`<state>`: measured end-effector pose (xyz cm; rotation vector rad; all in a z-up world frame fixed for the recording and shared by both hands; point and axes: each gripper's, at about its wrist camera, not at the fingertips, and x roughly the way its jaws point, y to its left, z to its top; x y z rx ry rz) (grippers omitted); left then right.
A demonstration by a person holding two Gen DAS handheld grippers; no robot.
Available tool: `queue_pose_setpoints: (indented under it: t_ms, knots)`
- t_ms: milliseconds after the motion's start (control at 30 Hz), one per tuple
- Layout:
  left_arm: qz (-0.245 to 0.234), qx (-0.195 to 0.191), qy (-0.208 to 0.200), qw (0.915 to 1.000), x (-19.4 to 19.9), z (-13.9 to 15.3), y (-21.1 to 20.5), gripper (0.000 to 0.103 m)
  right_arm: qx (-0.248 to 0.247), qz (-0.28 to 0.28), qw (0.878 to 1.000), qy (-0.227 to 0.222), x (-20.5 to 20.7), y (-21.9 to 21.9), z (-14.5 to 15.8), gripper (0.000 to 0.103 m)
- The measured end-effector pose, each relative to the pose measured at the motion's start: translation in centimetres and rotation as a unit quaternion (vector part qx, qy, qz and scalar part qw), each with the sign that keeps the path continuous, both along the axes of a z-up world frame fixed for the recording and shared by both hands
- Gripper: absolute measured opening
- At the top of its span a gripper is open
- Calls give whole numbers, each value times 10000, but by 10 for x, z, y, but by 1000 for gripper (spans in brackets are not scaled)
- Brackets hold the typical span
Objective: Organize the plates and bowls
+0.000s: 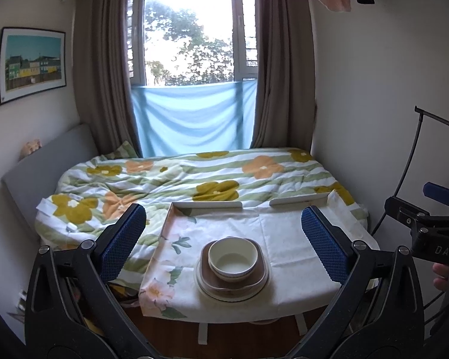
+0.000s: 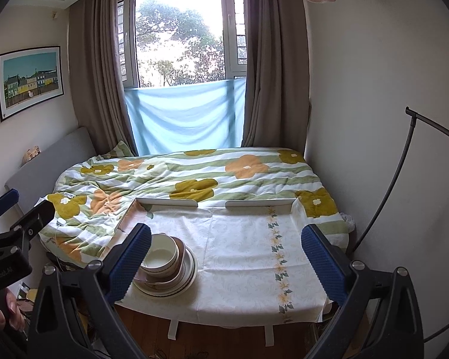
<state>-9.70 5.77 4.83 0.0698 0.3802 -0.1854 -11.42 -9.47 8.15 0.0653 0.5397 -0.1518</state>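
Observation:
A cream bowl (image 1: 233, 258) sits on top of a stack of brown and white plates (image 1: 232, 284) near the front of a small table (image 1: 296, 239) covered by a floral cloth. In the right wrist view the same bowl (image 2: 161, 254) and stacked plates (image 2: 170, 281) lie at the table's front left, partly behind the left finger (image 2: 128, 261). My left gripper (image 1: 224, 246) is open, held back from the table with the stack showing between its fingers. Open too and empty, my right gripper (image 2: 226, 260) hovers before the table's bare middle.
A bed with a flowered duvet (image 1: 176, 182) lies behind the table, under a curtained window (image 1: 191, 36). White rails (image 1: 208, 205) edge the table's far side. A black curved stand (image 2: 398, 173) rises at the right wall. A hand (image 1: 443, 278) grips the other gripper at right.

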Motion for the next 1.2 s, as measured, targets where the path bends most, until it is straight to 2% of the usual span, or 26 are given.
queue_pose_setpoints:
  t_ms: [733,1200]
  knots:
    - [50,35,26,10000,3,0,4,103,-1,12,10000,9,2,0,3,100]
    - [355,93,-210,9991,0,3,10,103,1,17,10000,9,3,1,3,100]
